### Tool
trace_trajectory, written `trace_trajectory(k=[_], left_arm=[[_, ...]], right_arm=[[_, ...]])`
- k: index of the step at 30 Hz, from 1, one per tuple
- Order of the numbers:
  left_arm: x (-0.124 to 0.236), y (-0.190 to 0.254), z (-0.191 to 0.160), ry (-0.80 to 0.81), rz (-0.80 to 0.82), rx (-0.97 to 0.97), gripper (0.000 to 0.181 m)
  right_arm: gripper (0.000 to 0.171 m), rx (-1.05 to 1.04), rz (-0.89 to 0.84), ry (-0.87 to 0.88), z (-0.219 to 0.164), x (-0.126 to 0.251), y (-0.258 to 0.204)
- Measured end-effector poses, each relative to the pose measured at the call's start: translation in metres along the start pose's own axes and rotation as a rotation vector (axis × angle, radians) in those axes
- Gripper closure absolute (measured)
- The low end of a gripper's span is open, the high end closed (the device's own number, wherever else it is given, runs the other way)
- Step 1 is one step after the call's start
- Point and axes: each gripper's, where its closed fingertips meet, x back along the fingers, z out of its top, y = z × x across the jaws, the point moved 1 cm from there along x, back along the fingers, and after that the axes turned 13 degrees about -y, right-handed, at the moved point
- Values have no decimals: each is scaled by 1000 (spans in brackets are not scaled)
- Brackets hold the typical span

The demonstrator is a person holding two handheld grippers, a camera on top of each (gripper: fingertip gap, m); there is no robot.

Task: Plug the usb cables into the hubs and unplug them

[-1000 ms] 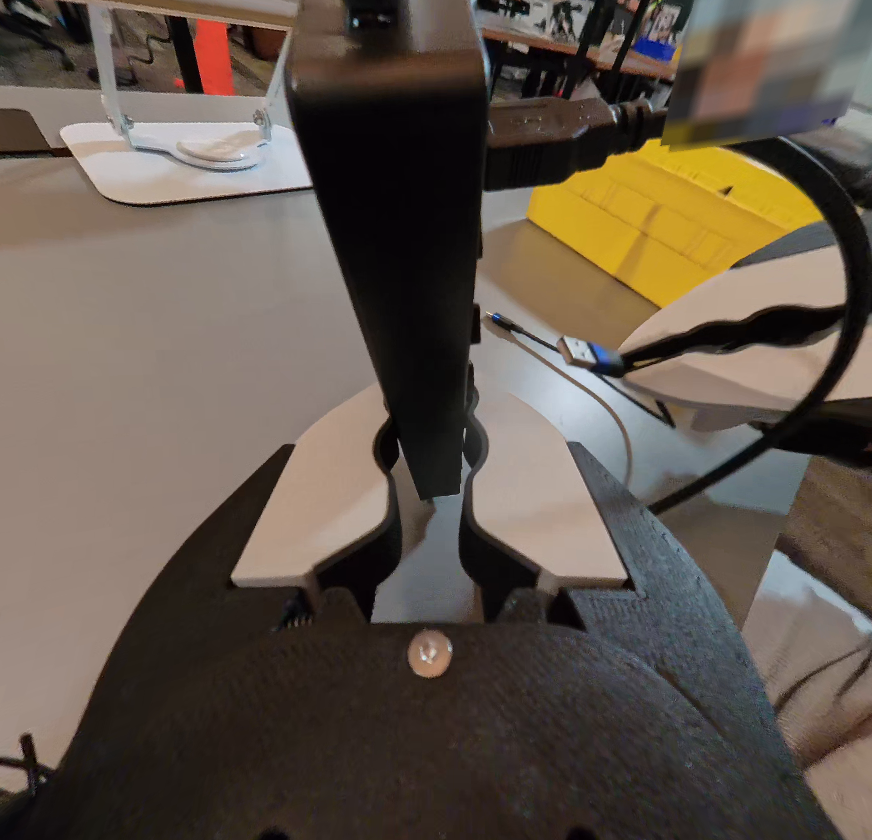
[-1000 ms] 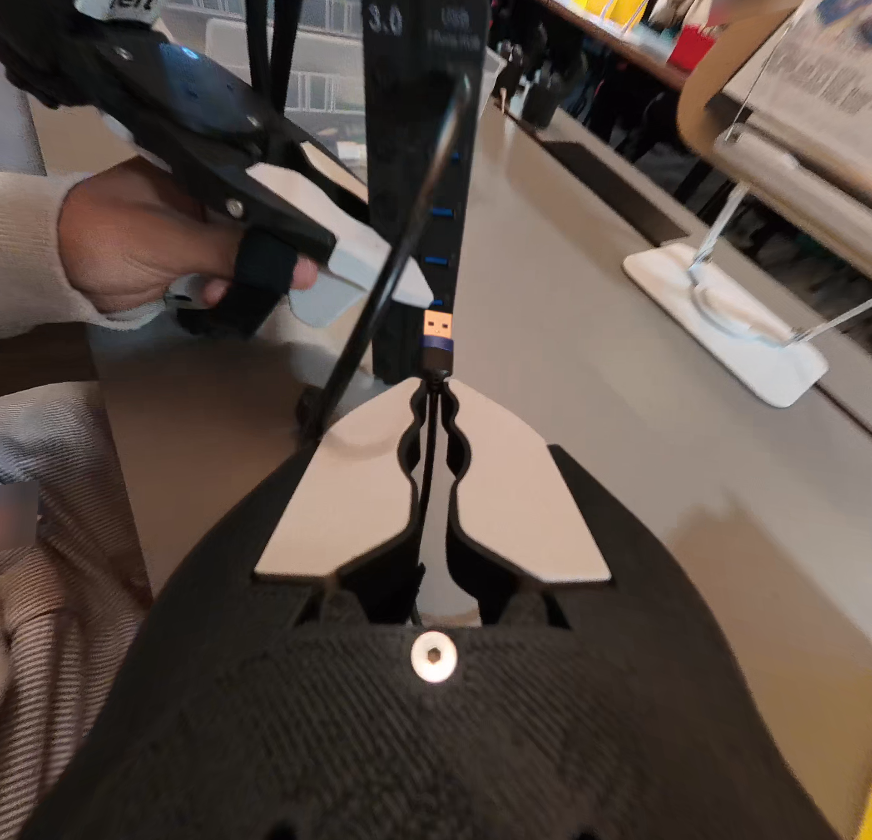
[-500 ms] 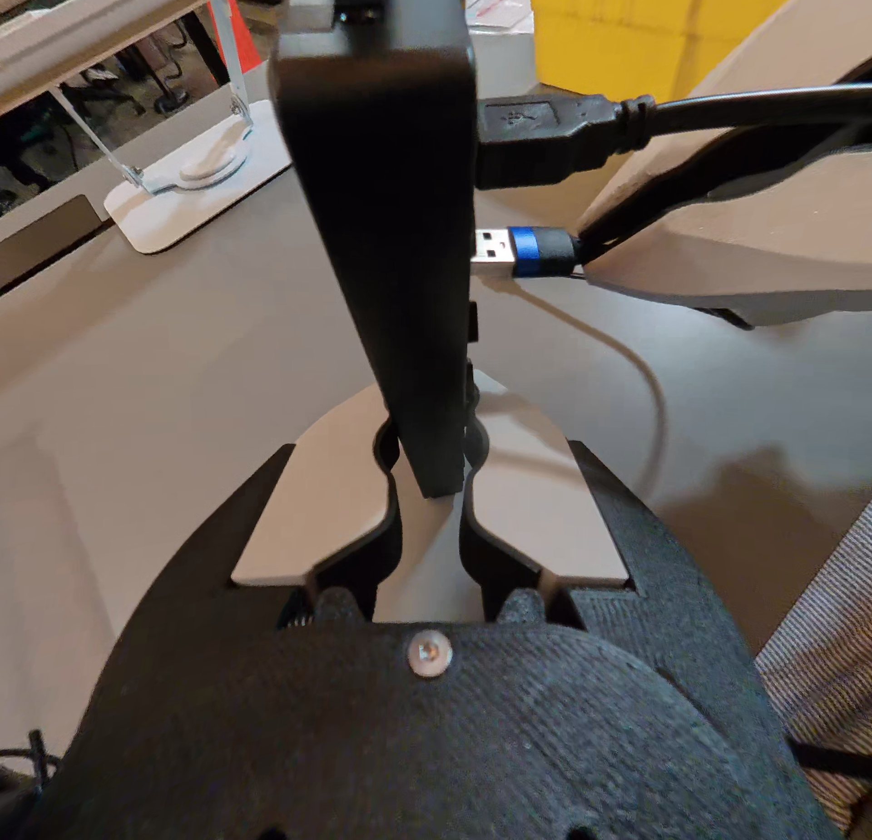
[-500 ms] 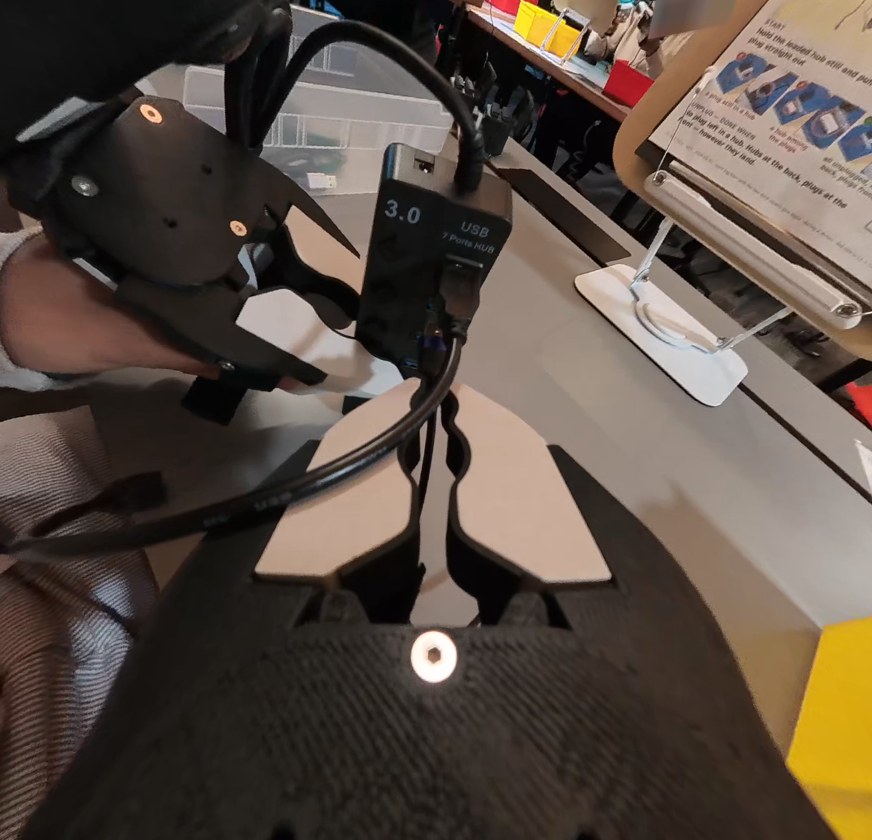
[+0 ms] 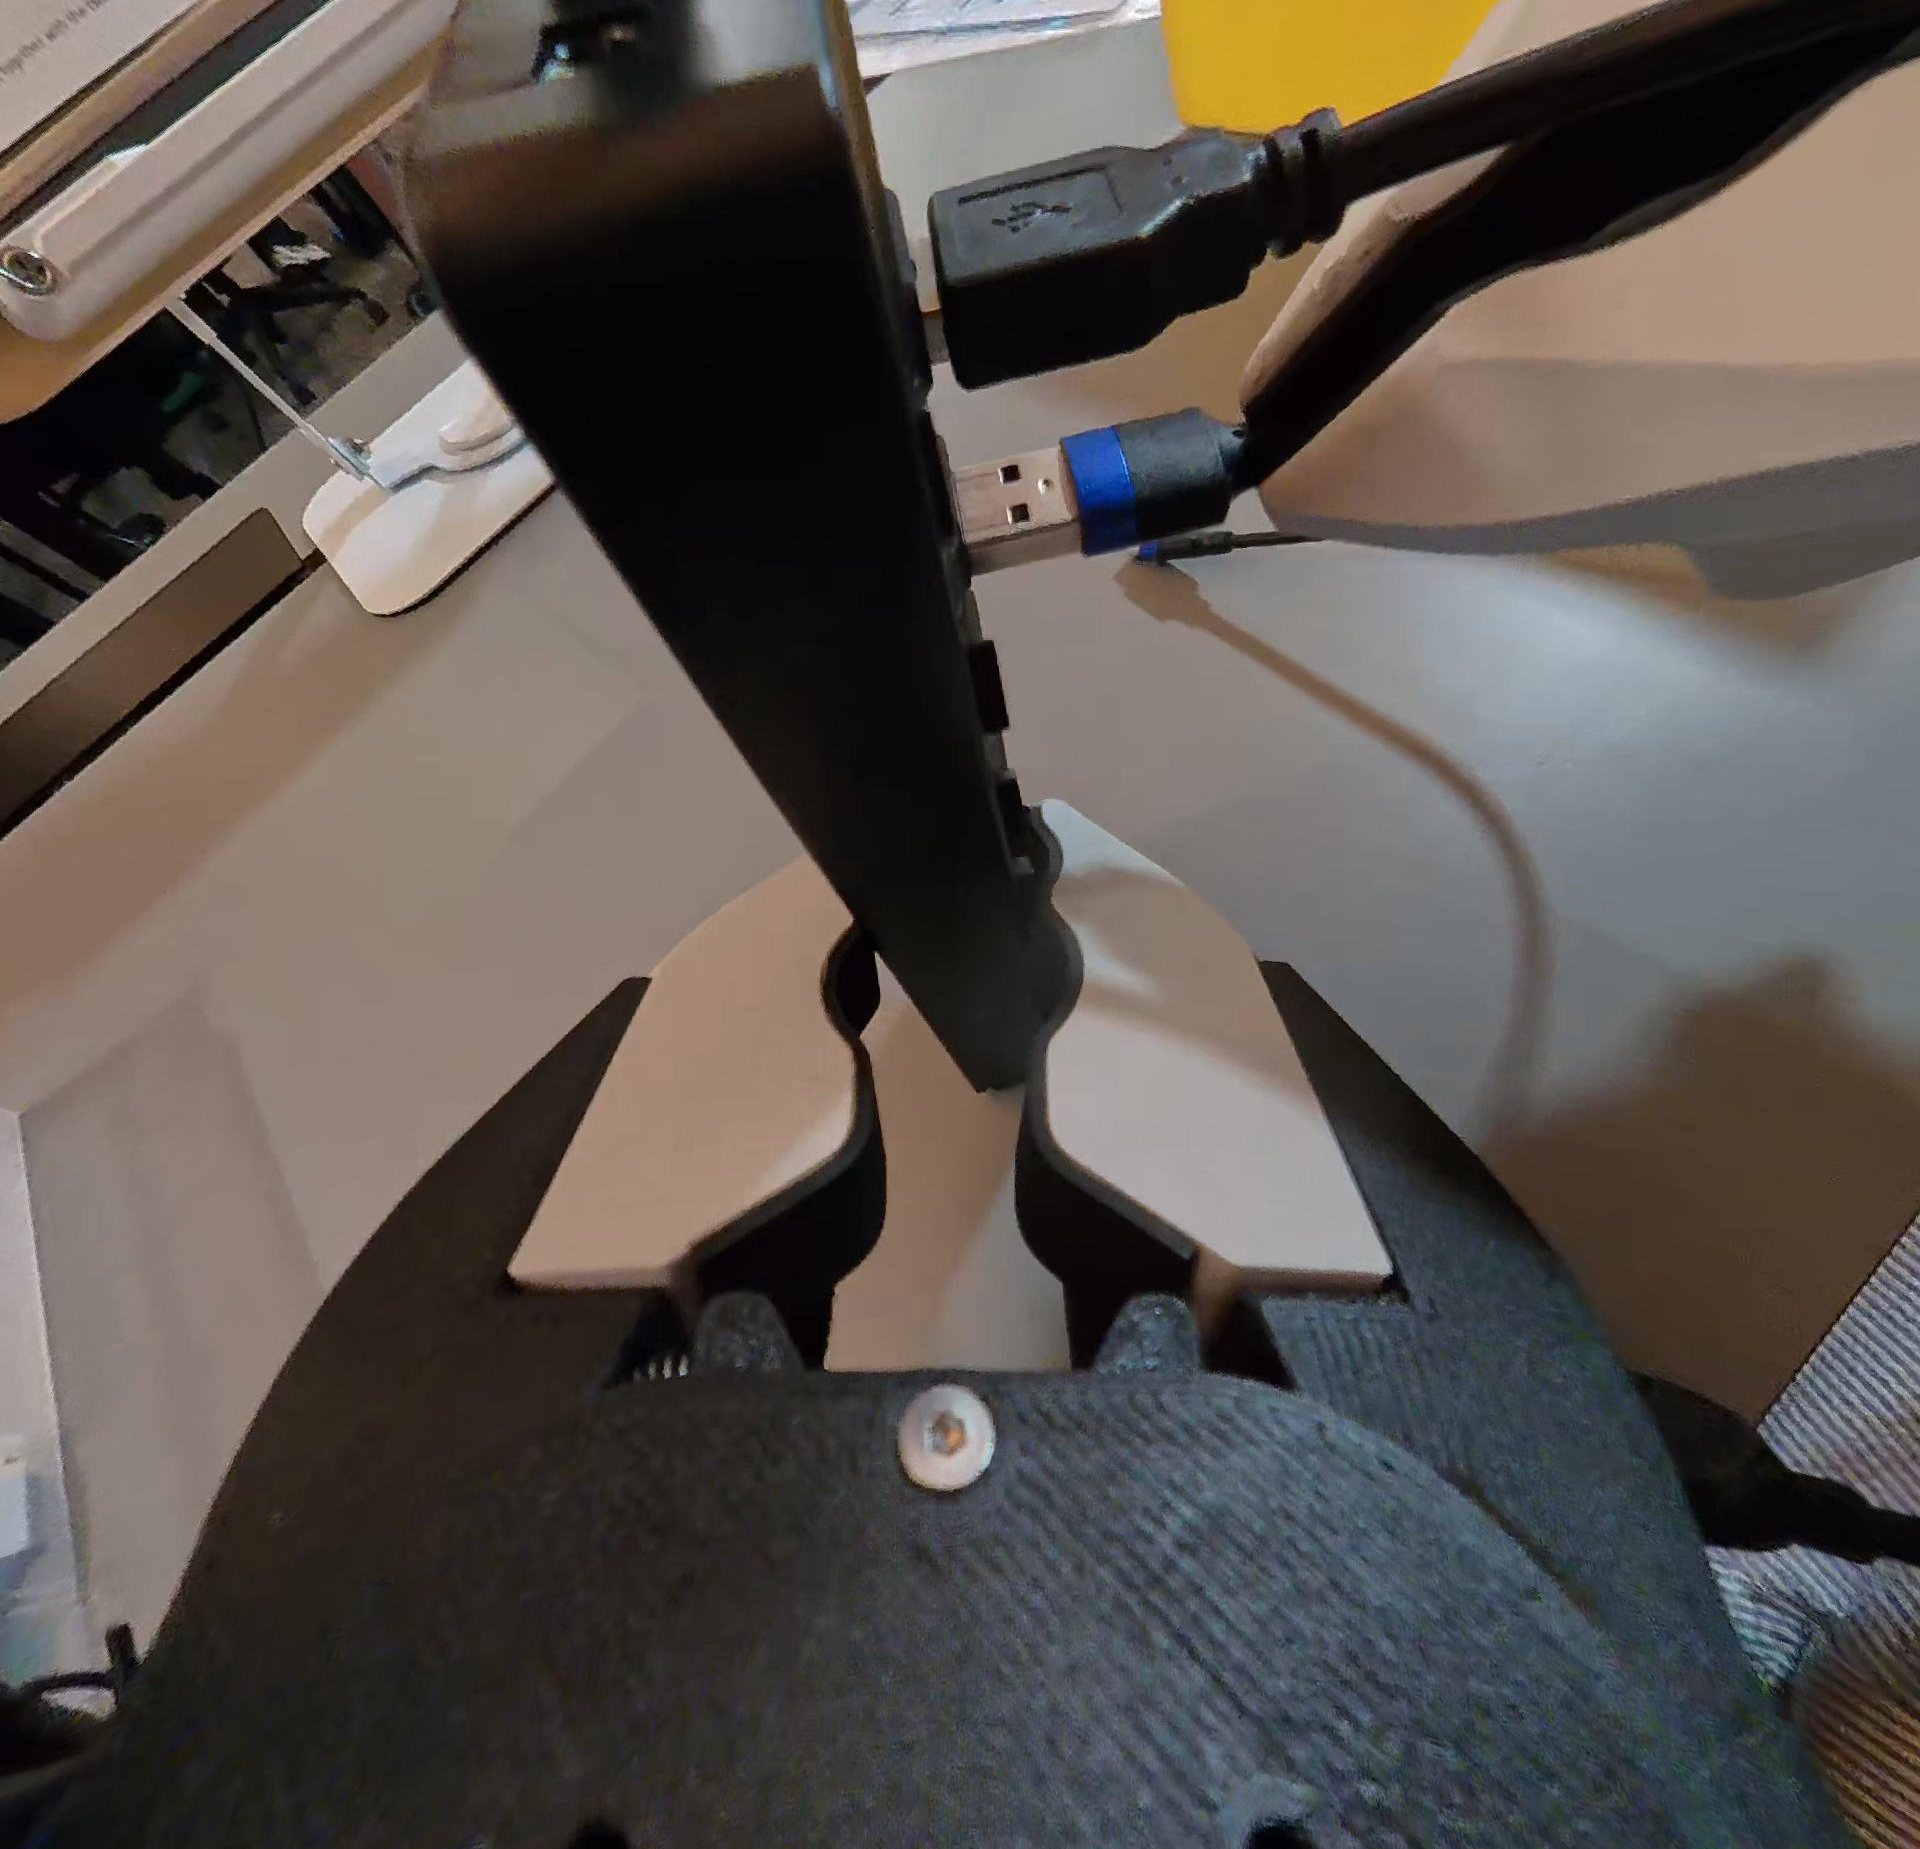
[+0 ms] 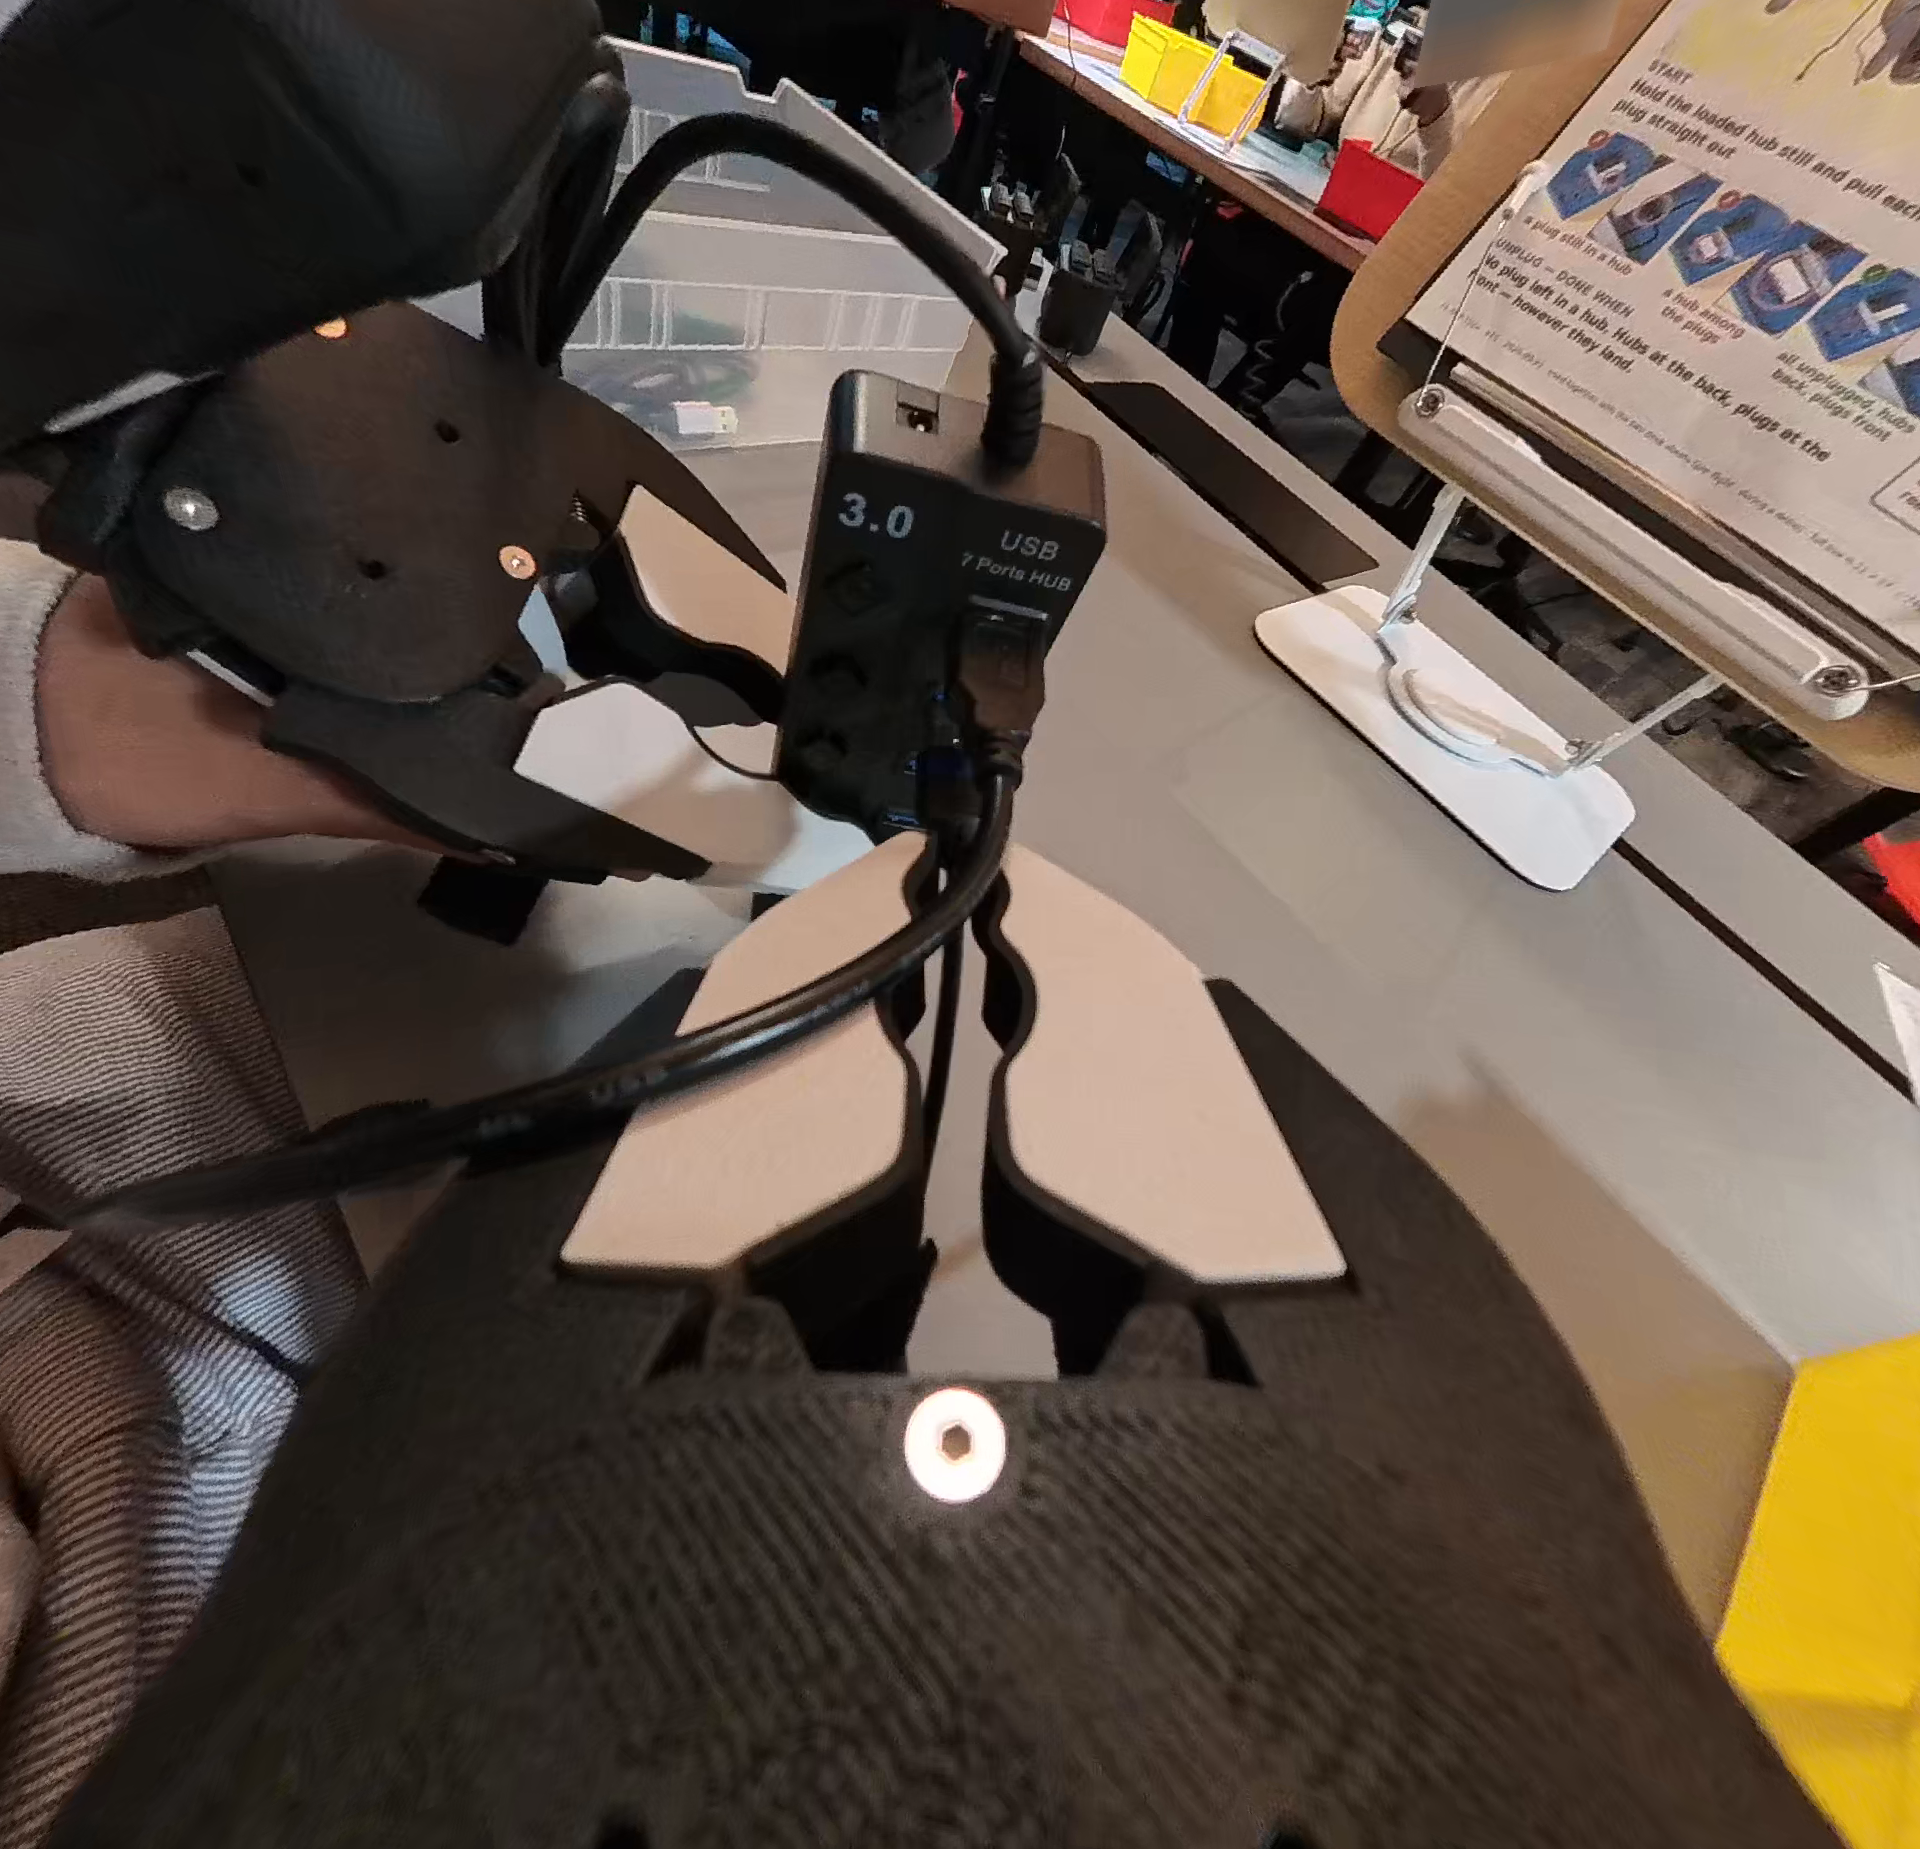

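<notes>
My left gripper is shut on the lower end of a black USB hub and holds it upright above the table. A thick black USB plug sits in an upper port. Just below it, a blue-ringed USB plug has its metal tip at the hub's port side, with most of the metal showing. My right gripper is shut on that plug's thin cable, right behind the plug. The hub and the left gripper show in the right wrist view. The thick black cable lies across my right gripper's left finger.
A white document stand with an instruction sheet stands on the grey table to the right. A yellow bin is near right, and a clear plastic bin is behind the hub. A person's striped-clothed leg is at left.
The right gripper has brought the blue-ringed plug from well away up to the hub's port side, under the black plug. The left gripper has tilted the hub.
</notes>
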Motion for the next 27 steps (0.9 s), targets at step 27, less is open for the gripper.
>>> trace_trajectory(k=[27], left_arm=[[2, 7, 4, 50, 29, -157, 152]], right_arm=[[165, -76, 99, 70, 1, 5, 1]])
